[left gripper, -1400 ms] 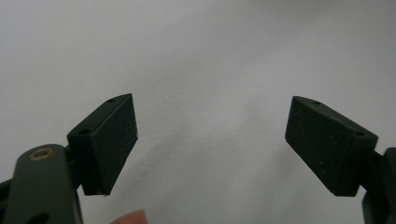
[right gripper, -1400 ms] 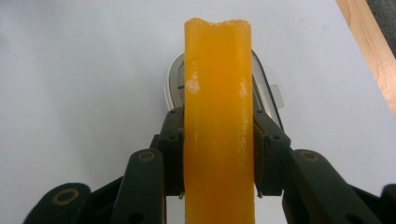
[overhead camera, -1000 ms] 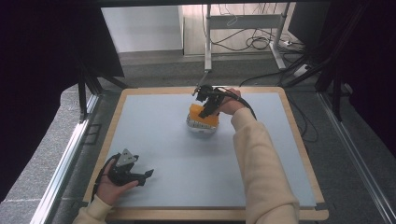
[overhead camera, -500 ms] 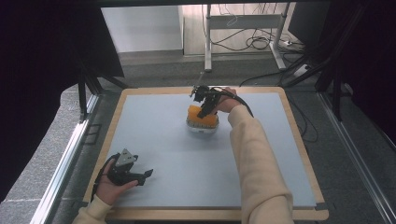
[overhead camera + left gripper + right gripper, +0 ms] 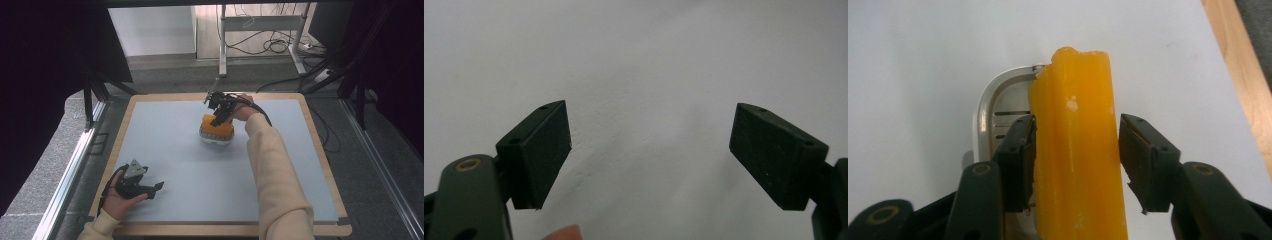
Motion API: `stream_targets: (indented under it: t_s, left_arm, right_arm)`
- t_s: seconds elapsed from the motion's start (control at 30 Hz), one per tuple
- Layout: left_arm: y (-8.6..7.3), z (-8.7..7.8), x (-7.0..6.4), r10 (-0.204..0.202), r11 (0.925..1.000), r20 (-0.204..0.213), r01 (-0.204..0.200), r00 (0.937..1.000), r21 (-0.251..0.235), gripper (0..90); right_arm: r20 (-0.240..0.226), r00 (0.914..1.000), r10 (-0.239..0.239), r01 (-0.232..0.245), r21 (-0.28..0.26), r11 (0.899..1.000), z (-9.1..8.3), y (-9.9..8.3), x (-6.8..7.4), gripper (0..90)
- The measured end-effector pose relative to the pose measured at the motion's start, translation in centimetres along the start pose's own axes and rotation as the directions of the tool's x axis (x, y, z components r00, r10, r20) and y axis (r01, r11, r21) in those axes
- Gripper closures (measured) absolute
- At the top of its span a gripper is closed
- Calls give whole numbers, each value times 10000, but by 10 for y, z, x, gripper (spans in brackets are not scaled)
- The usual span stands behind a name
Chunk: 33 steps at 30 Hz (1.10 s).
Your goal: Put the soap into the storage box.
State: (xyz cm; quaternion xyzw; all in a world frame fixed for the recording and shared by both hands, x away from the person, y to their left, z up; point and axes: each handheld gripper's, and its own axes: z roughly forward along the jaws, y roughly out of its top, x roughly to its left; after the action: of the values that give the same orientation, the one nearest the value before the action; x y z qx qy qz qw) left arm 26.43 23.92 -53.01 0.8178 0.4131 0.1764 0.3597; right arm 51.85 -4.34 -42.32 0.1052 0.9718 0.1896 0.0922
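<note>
Our right gripper (image 5: 1075,150) straddles the orange sponge (image 5: 1078,150) over its white slotted dish (image 5: 985,112), far mid-counter; one jaw touches, one stands just off. We should centre, then squeeze evenly. Left gripper (image 5: 649,150) gapes, idle.

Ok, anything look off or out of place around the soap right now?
The orange soap bar stands on edge across the white slotted dish rather than lying flat in it, between the right tongs. No spill or damage shows.
</note>
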Motion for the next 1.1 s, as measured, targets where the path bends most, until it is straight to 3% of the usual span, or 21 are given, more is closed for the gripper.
stream_targets:
  t_s: [0.07,0.3,0.37,0.57,0.67,0.7,0.77,0.9,1.03,1.1]
  left_arm:
    - [0,0,0,10,10000,-2,-10,10000,-8,172]
    - [0,0,0,58,10000,-12,-58,10000,53,172]
    - [0,0,0,51,10000,-17,-51,10000,41,172]
    - [0,0,-1,19,10000,-17,-20,10000,-21,172]
    - [0,0,-1,33,10000,-20,-33,10000,-31,172]
    - [0,-1,-1,27,10000,-23,-27,10000,-38,172]
    - [0,0,-1,24,10000,-27,-24,10000,-45,172]
    - [0,0,-2,20,10000,-34,-20,10000,-65,172]
    - [1,0,-2,15,10000,-53,-16,10000,-54,172]
    - [1,0,-3,3,10000,-54,-3,10000,-79,172]
  right_arm:
    - [255,9994,243,-240,-119,9996,1,-2,0,409]
    - [907,9922,851,-789,-707,9944,-7,-7,0,323]
    - [1135,9861,1216,-1075,-1231,9866,-14,-10,2,304]
    - [1113,9807,1609,-1418,-1623,9765,-23,-15,9,274]
    - [1104,9760,1876,-1648,-1880,9682,-28,-22,14,264]
    - [1100,9695,2190,-1922,-2133,9579,-33,-27,19,262]
    - [1097,9679,2260,-1977,-2221,9548,-35,-29,20,261]
    - [1142,9567,2678,-2293,-2713,9348,-46,-47,35,255]
    - [1218,9505,2858,-2424,-2848,9274,-53,-64,48,254]
    - [1214,9513,2833,-2380,-2946,9255,-57,-76,55,254]
